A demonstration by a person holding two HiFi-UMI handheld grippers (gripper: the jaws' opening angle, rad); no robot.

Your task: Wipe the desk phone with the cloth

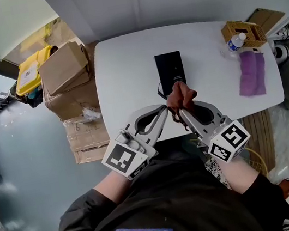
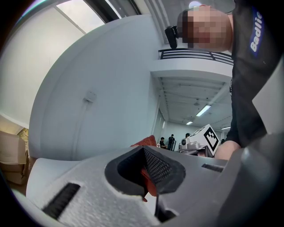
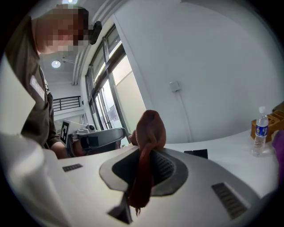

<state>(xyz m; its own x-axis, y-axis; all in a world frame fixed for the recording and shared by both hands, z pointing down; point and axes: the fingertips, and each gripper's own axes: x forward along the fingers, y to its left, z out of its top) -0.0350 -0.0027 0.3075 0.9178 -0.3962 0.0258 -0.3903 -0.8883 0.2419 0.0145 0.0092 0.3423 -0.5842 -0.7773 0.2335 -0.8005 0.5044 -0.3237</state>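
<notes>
The black desk phone (image 1: 170, 71) lies flat in the middle of the white table (image 1: 124, 66); the right gripper view shows the phone (image 3: 196, 153) as a thin dark slab. A bunched red-brown cloth (image 1: 181, 97) hangs over the table's near edge, just in front of the phone. My right gripper (image 1: 179, 112) is shut on the cloth (image 3: 149, 133), which sticks up out of its jaws. My left gripper (image 1: 164, 107) meets the cloth from the left, shut, with a strip of red cloth (image 2: 149, 181) pinched between its pads.
At the table's far right stand a wicker basket (image 1: 244, 31) and a water bottle (image 1: 234, 42), with a purple cloth (image 1: 252, 72) beside them. Cardboard boxes (image 1: 66, 70) and a yellow bin (image 1: 33, 70) crowd the floor left of the table.
</notes>
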